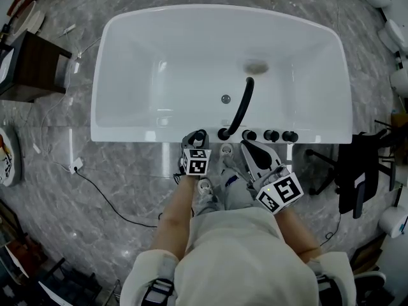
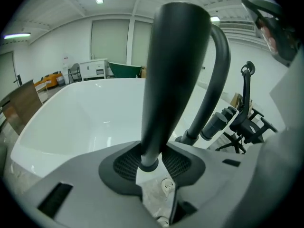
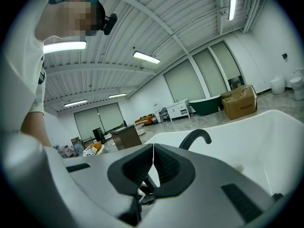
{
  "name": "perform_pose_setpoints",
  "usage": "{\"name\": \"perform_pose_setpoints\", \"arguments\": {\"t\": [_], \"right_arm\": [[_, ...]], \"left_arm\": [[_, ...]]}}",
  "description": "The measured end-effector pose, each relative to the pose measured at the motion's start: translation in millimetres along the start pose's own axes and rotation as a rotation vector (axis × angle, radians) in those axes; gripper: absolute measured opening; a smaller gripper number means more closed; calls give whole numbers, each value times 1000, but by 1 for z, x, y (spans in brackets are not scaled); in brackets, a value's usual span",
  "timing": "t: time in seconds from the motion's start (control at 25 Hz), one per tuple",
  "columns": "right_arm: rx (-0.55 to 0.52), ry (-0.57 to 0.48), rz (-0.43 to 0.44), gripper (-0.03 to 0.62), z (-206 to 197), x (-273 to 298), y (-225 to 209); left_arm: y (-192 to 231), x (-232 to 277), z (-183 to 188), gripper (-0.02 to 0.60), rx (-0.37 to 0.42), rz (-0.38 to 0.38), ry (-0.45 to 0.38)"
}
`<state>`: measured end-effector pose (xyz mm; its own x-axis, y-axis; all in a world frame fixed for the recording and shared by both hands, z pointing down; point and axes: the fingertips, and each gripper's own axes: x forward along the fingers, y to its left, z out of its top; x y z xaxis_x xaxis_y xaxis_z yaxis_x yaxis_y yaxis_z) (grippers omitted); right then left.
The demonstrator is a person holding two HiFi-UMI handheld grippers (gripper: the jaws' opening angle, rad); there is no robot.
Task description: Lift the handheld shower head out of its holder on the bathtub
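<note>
Handheld shower head [image 2: 173,70]: centre frame, at bathtub [image 1: 127,134] near rim, apparently still in its holder. Left gripper [image 2: 152,163]: clamped on its handle. Right gripper [image 3: 153,163]: closed, empty. Lift outstanding.

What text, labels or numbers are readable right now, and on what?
No text can be read anywhere.
Left cube, right cube: black-and-white square patterns, no letters.
Cardboard box: print too small to read.
Round disc on the floor: marks cut off, unreadable.
</note>
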<state>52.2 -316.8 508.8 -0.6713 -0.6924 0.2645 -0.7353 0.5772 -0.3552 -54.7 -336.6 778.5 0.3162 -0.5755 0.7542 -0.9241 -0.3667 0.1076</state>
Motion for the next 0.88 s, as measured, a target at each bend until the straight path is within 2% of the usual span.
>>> {"name": "perform_pose_setpoints", "arguments": {"t": [0.16, 0.88], "right_arm": [[14, -6, -11, 20, -3, -6, 3], [-37, -61, 19, 20, 2, -31, 60]], "left_arm": [[0, -4, 1, 141, 23, 5, 4], [-4, -95, 25, 141, -9, 8, -186]]}}
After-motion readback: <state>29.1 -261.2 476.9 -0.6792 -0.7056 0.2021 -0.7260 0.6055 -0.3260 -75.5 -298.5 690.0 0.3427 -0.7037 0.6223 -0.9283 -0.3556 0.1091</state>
